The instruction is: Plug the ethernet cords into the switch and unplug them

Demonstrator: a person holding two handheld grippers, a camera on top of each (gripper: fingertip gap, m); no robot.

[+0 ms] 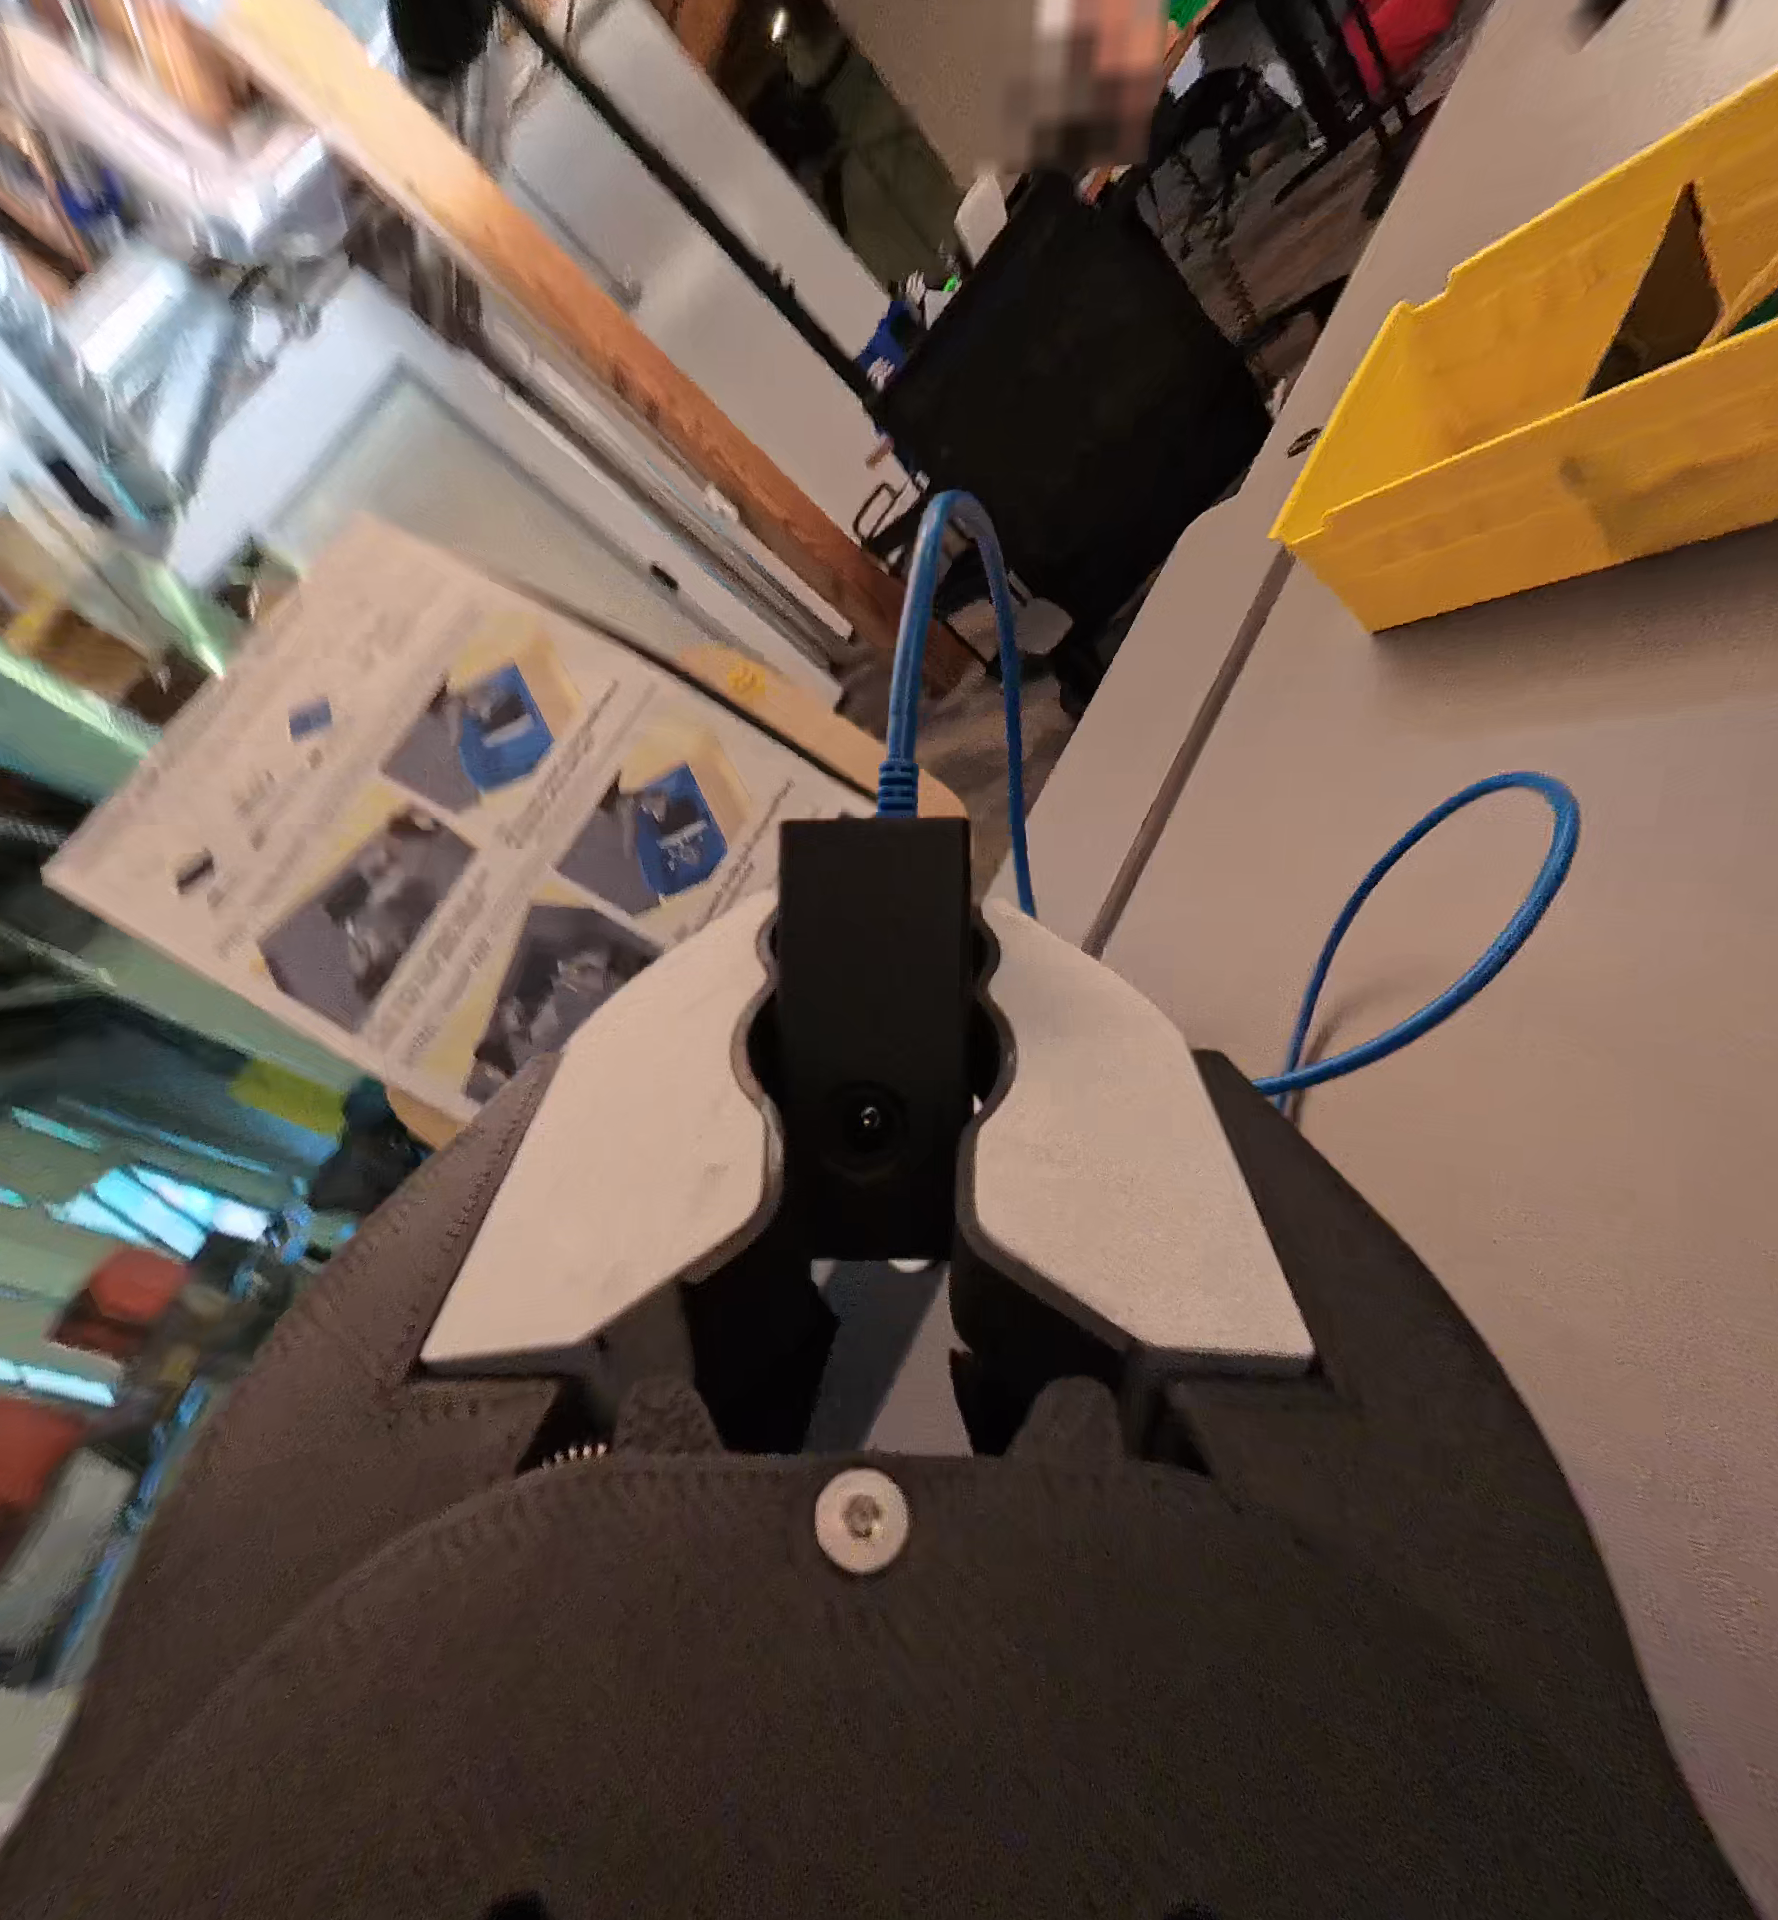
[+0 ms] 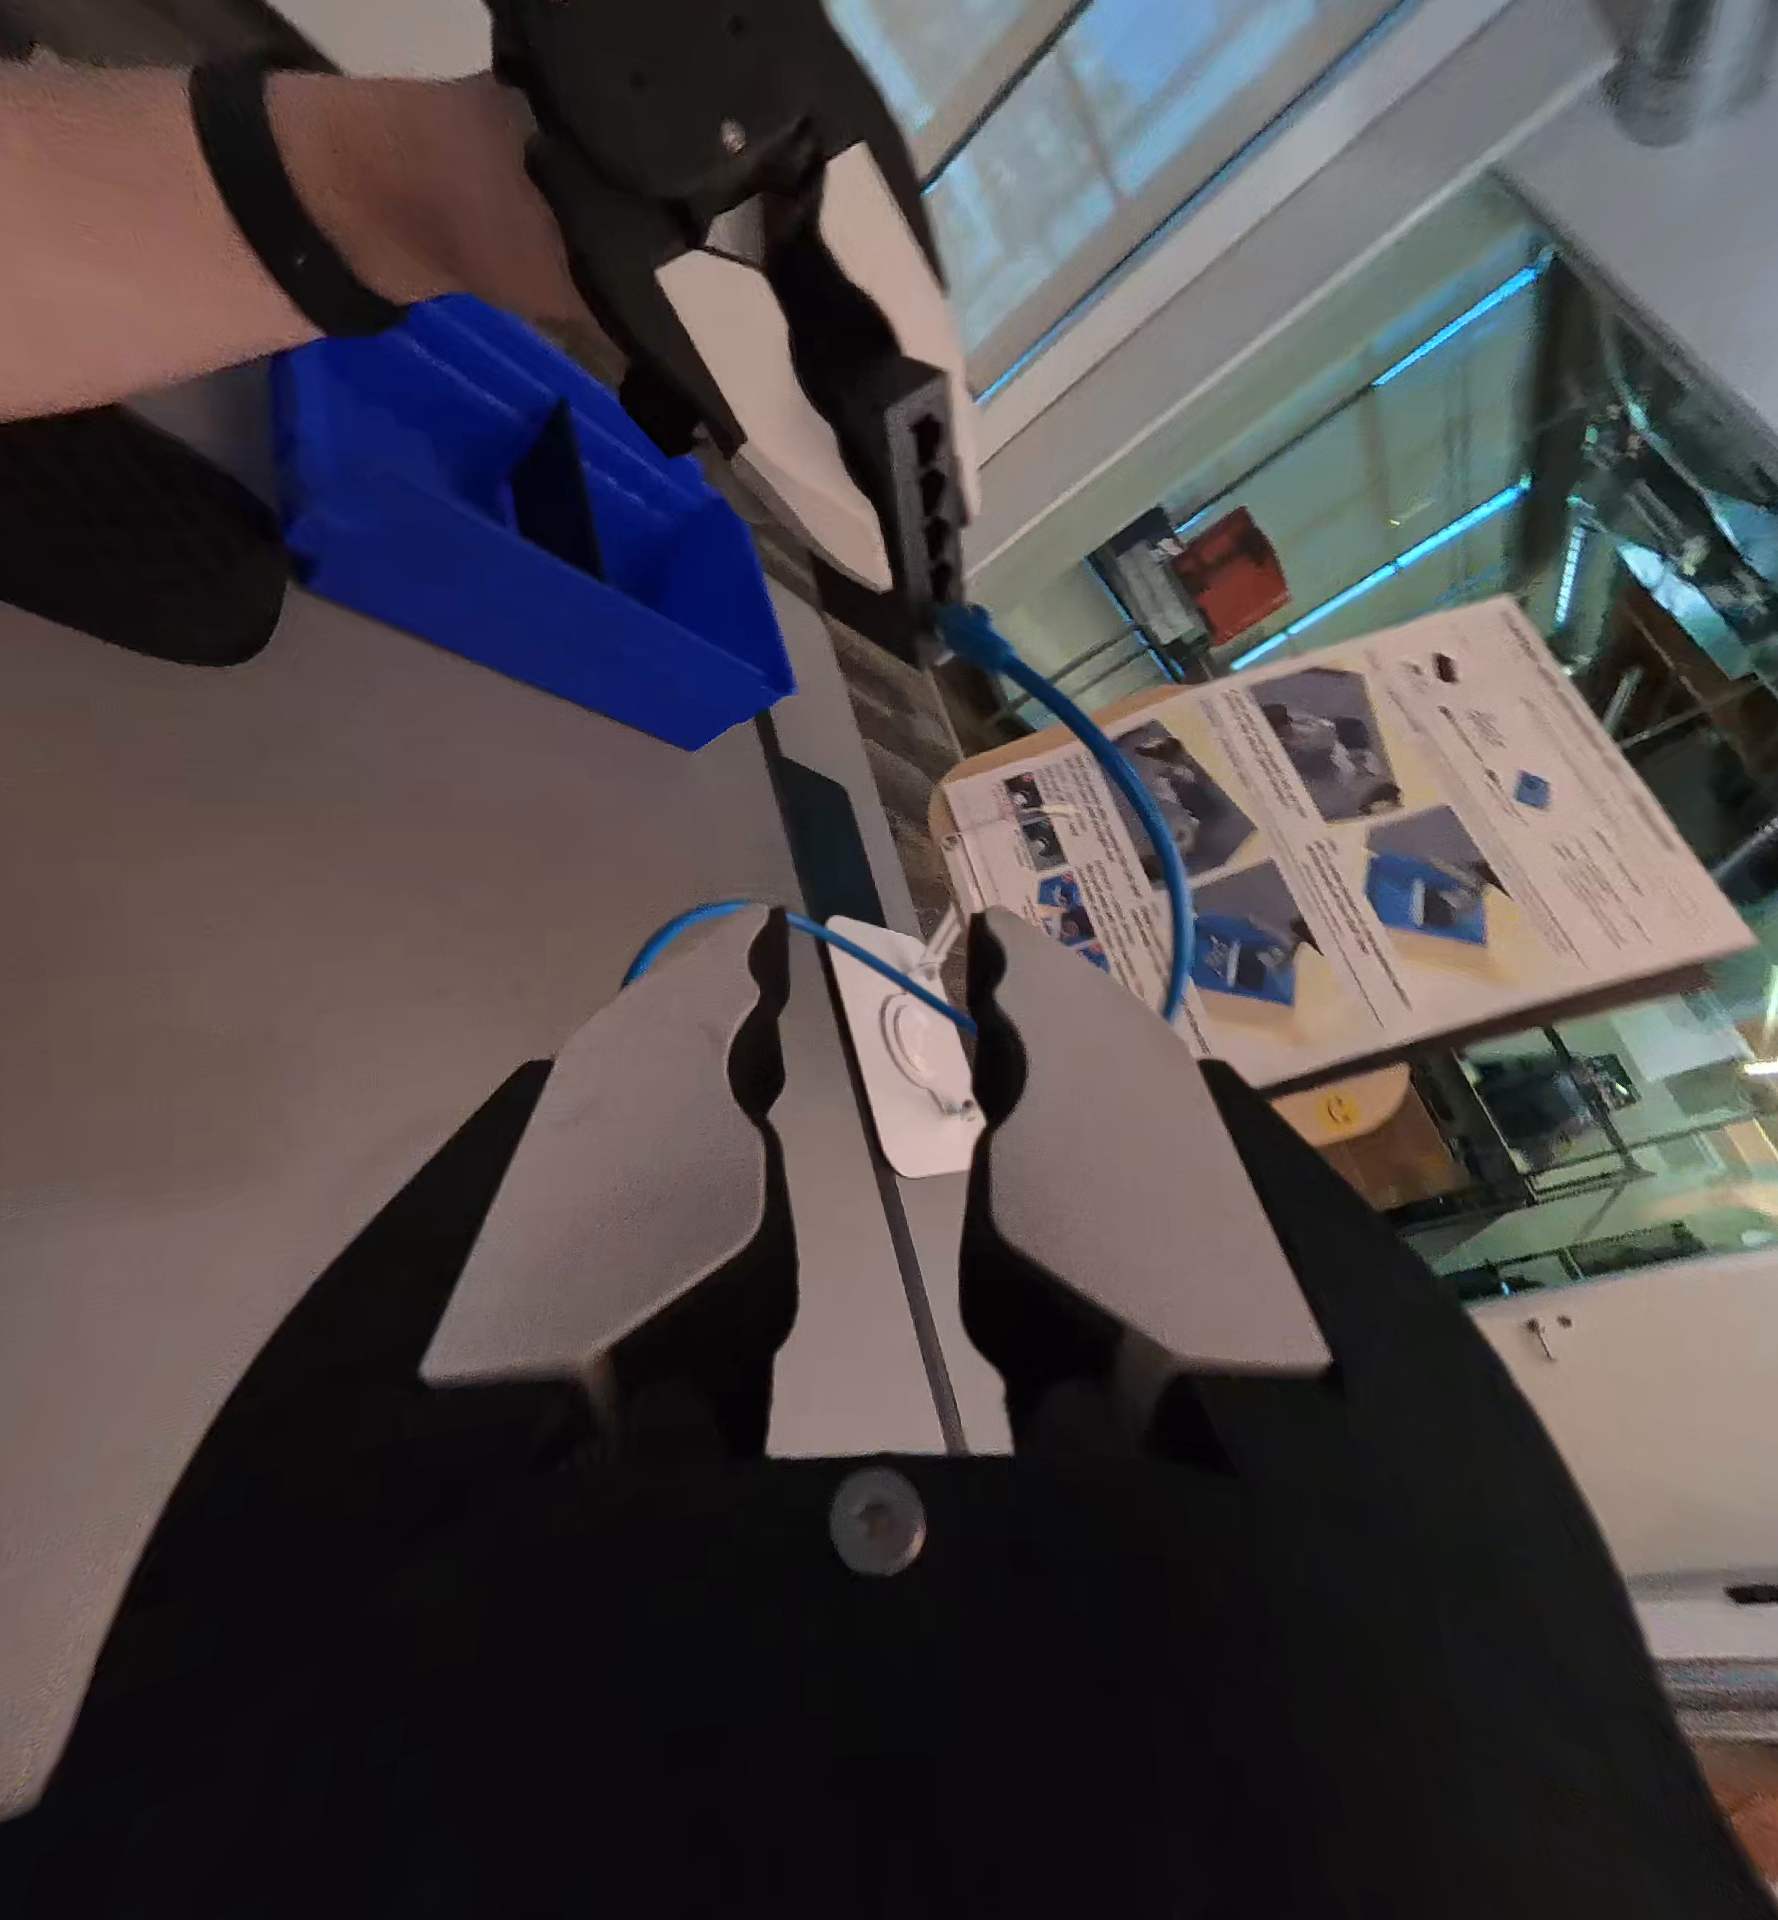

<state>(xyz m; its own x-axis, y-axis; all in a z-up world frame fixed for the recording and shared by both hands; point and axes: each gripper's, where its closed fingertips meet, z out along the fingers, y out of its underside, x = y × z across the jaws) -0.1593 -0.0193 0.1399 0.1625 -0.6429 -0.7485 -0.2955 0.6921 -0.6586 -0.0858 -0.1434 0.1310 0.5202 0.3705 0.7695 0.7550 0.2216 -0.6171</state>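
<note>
L tool (image 1: 872, 1039) clamps black switch (image 1: 872, 997) w/ blue cord (image 1: 952, 665) plugged in.

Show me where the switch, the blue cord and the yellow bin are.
switch (image 1: 872, 997): left wrist view, top face.
blue cord (image 1: 1446, 914): left wrist view, loop on table.
yellow bin (image 1: 1591, 488): left wrist view, near side wall.

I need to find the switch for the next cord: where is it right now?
The black switch is clamped in the left tongs, held off the grey table, with one blue cord plugged into its far end.

Two tilted wrist views close above the grey table (image 1: 1487, 1143), both sharing the blue cord (image 2: 1155, 831) and poster (image 1: 428, 810).
</note>
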